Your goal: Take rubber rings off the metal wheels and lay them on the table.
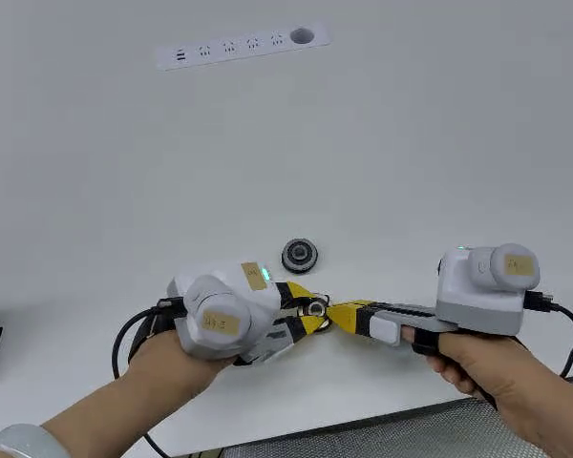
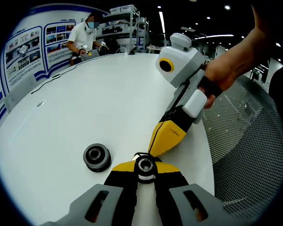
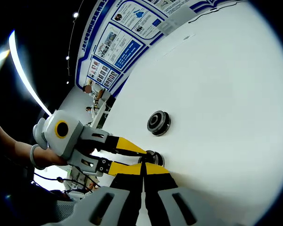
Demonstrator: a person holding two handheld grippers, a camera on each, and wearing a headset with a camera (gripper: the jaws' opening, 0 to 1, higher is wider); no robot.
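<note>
White counter (image 1: 411, 143), two metal wheels: one wheel (image 1: 300, 254) lies near the left gripper (image 2: 145, 167), which clamps the second wheel (image 2: 145, 165); the right gripper (image 1: 332, 313) pinches its rubber ring (image 2: 140, 154).

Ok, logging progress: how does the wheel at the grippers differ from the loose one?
The held wheel is clamped in the left gripper, the right gripper's tip at it; the loose wheel lies on the table, untouched. The held wheel is nearer the person, the loose wheel farther. Both are round and dark.
</note>
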